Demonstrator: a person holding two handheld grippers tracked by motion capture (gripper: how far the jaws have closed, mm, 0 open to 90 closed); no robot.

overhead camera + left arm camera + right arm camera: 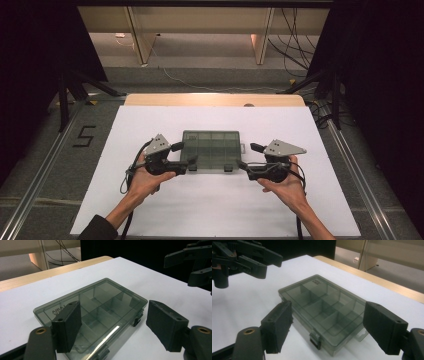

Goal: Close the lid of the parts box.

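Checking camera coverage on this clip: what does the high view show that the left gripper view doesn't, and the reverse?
High view alone: the person's two hands, the floor with a marked 5, and the whole white table. Left gripper view alone: lettering on the box lid and the inner dividers close up. Both: the closed smoky plastic box with its front latches, and both open claws, left and right, flanking it without touching.

The compartment box [100, 312] looks like glossy smoky translucent plastic, lying on a matt white sheet [150, 125] over pale wood.
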